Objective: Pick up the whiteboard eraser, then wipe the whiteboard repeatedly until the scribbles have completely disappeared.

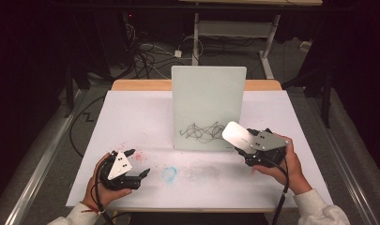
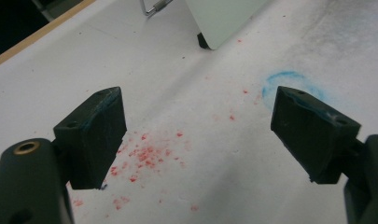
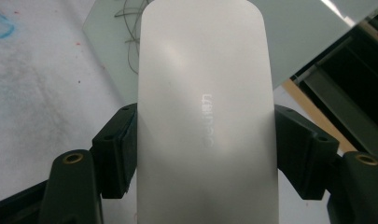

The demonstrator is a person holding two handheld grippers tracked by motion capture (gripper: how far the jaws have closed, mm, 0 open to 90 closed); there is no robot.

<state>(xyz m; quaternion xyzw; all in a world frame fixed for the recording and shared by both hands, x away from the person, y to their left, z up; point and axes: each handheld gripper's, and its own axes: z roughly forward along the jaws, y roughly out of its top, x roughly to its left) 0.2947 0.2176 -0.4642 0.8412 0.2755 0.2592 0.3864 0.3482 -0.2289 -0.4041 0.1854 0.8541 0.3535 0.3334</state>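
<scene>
A white table is filling the middle of the high view, its surface smudged with grey. A pale glass whiteboard is standing upright near the table's far edge, tilted slightly back, with a black scribble running across its lower part.

The person's right hand is reaching in from the bottom right, wrist angled inward, sleeve showing at the corner. It is holding the right gripper just in front of the whiteboard's lower right corner, pointing toward the board. The jaws are clamped on a white, oval whiteboard eraser, one black pad pressing on each long side; the eraser is sitting lifted off the table, its front end overlapping the board's lower edge beside the scribble.

The person's left hand is resting low on the near left of the table, well apart from the board. The left gripper is pointing right across the surface, its jaws standing wide apart with nothing between them.

Red specks are lying scattered under the left gripper, and a small blue chalky ring is sitting just beyond it.
</scene>
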